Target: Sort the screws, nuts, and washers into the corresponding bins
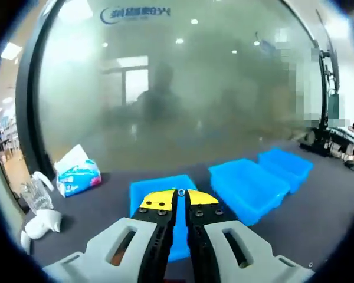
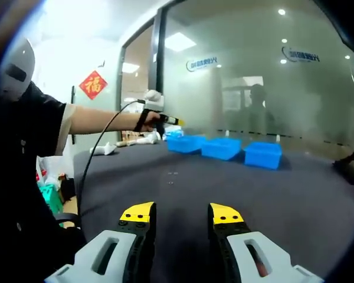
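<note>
Left gripper (image 1: 181,199) jaws pinched small nut (image 1: 181,191) at tips, above nearest blue bin (image 1: 143,190), one of three along desk's (image 1: 318,212) far edge. Right gripper (image 2: 180,213) jaws spread, empty. Risk: grip thin; nut could slip, bounce outside bin.

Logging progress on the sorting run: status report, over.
Left gripper shut on a small nut, above the nearest blue bin. Right gripper open, empty, low over the table. Few small parts left on the table. Nothing blocking.
</note>
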